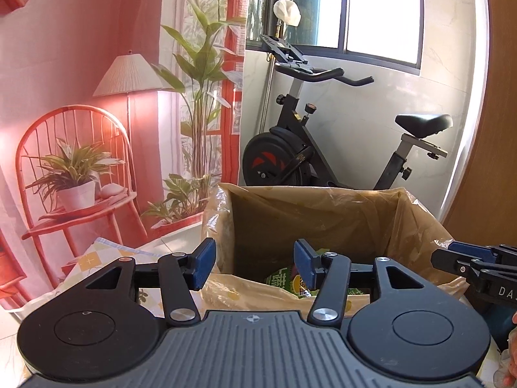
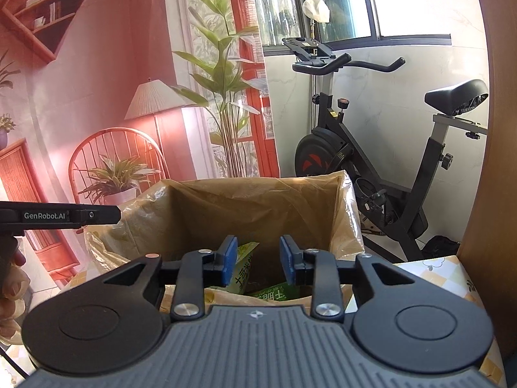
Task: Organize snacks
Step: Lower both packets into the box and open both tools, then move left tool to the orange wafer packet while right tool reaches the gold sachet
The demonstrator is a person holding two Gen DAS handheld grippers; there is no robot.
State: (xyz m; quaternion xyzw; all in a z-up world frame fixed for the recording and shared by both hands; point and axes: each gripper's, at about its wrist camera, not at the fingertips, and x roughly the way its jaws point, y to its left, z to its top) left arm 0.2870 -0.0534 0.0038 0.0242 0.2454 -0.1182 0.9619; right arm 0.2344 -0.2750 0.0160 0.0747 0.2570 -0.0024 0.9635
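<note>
Green snack packs (image 2: pixel 244 270) down inside the lined box (image 2: pixel 258 200), at 12 o'clock from both grippers. Probably light, crinkly film pouches: soft, slick, easily crushed, best pinched at a sealed edge or upstanding corner. Thin, wrinkled tan liner (image 1: pixel 323 213) draped over the rim, glossy and prone to snagging. Left gripper (image 1: pixel 255 263) with jaws wide, nothing between the blue pads. Right gripper (image 2: pixel 255 263) likewise apart and empty, one pack's corner rising just behind its left pad.

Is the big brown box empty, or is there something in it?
Not empty. The plastic-lined box has green snack packets lying at the bottom, seen between the open right gripper. How many, cannot tell.
</note>
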